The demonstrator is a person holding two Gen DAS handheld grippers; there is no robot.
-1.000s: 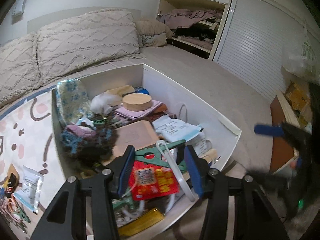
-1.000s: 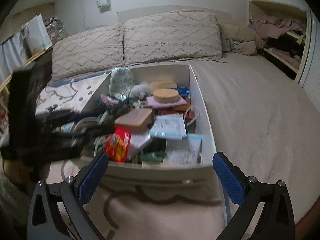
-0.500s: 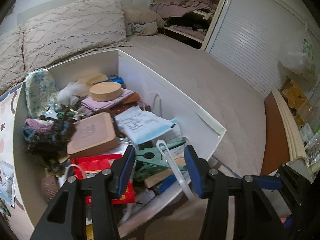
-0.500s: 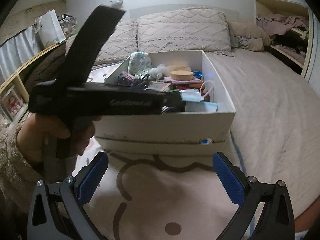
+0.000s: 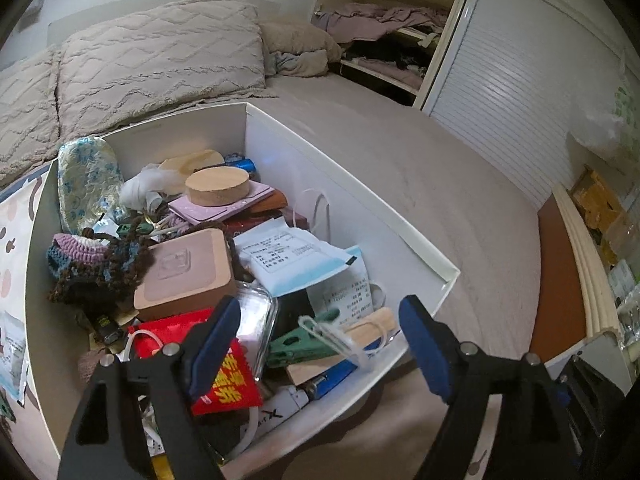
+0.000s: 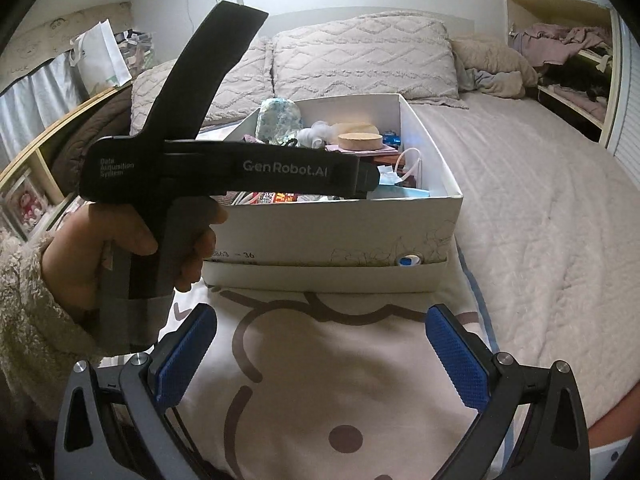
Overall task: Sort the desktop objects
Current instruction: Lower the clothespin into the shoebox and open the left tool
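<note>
While left gripper (image 5: 320,336) jaws widen over green plastic clothespin (image 5: 298,342) in cluttered white cardboard box (image 5: 352,208), gripping nothing, tangled white loop may snag; right gripper (image 6: 320,354) spread, empty

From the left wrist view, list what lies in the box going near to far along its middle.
Red packet → green clip → glass dish → tan case → pink notebook with wooden disc on it → blue battery → box's far wall.
</note>
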